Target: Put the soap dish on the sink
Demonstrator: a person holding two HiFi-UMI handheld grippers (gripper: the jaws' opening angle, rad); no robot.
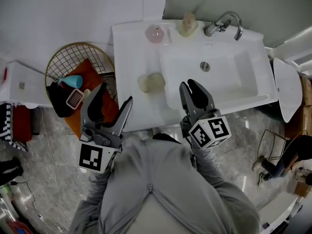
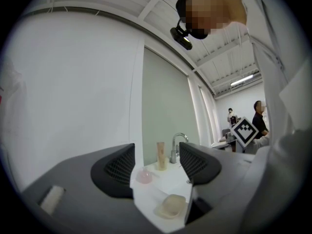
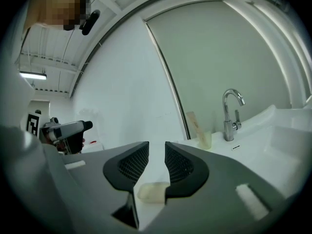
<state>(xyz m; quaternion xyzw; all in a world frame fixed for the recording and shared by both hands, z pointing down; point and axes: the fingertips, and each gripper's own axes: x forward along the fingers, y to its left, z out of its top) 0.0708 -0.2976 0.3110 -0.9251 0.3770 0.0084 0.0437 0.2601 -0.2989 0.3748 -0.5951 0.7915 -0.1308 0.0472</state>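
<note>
The pale soap dish (image 1: 151,83) lies on the flat left counter of the white sink (image 1: 131,48), beside the basin. My left gripper (image 1: 115,97) hovers open just off the counter's front left edge, with nothing between its fingers. In the left gripper view the soap dish (image 2: 170,206) lies low between the wide-apart jaws of the left gripper (image 2: 156,167). My right gripper (image 1: 190,87) hangs over the basin's front left corner, jaws only a narrow gap apart and holding nothing. In the right gripper view the soap dish (image 3: 152,192) shows beyond that gripper (image 3: 156,165).
A chrome faucet (image 1: 224,24), a tube in a cup (image 1: 187,24) and a pink round item (image 1: 155,33) stand along the sink's back. A wire basket (image 1: 78,77) with cloths and small items sits left of the sink. A white bin (image 1: 287,89) is at right.
</note>
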